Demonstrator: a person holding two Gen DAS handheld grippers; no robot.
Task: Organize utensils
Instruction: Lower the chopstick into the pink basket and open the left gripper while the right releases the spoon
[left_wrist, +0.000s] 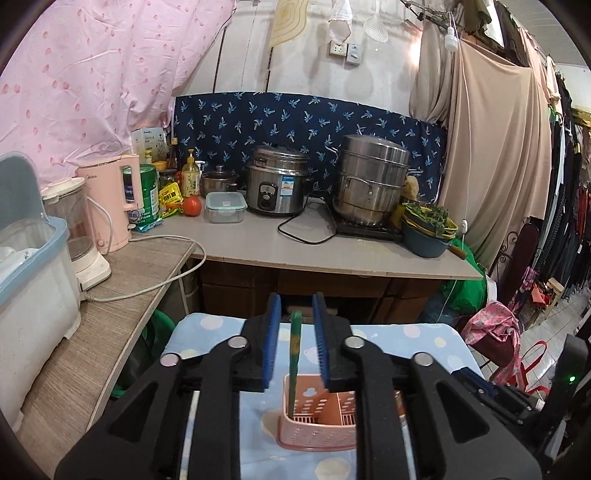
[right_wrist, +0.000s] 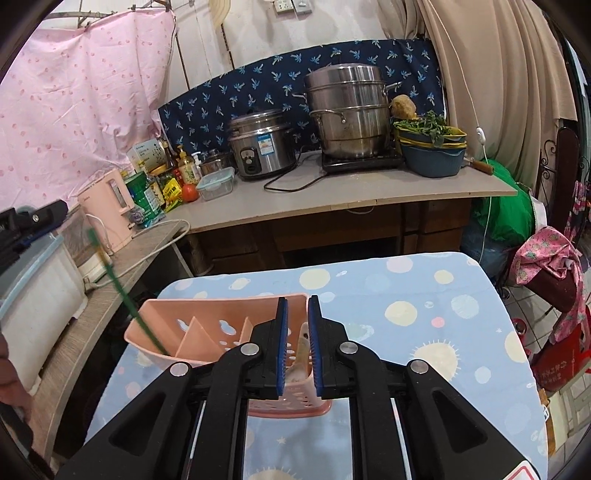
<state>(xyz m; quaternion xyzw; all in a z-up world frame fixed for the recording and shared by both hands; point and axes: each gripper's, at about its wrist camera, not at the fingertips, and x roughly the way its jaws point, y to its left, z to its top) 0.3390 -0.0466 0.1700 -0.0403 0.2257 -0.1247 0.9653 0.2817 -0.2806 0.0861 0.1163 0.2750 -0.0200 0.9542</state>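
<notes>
A pink perforated utensil caddy (left_wrist: 314, 424) (right_wrist: 207, 332) stands on the blue spotted tablecloth. A green utensil (left_wrist: 294, 362) stands upright in its left compartment, leaning out to the left in the right wrist view (right_wrist: 125, 295). My left gripper (left_wrist: 295, 306) is open, its blue pads either side of the green handle without touching it. My right gripper (right_wrist: 295, 299) hovers over the caddy's right end. A pale beige utensil (right_wrist: 301, 354) sits between its blue pads, which stand close on both sides; whether they grip it is unclear.
A grey counter (left_wrist: 295, 243) behind holds a rice cooker (left_wrist: 275, 181), a steel steamer pot (left_wrist: 373, 181), a blue bowl of greens (left_wrist: 424, 229), a pink kettle (left_wrist: 110, 199) and jars. A wooden shelf (left_wrist: 110, 321) with a white box lies left. Clothes hang at right.
</notes>
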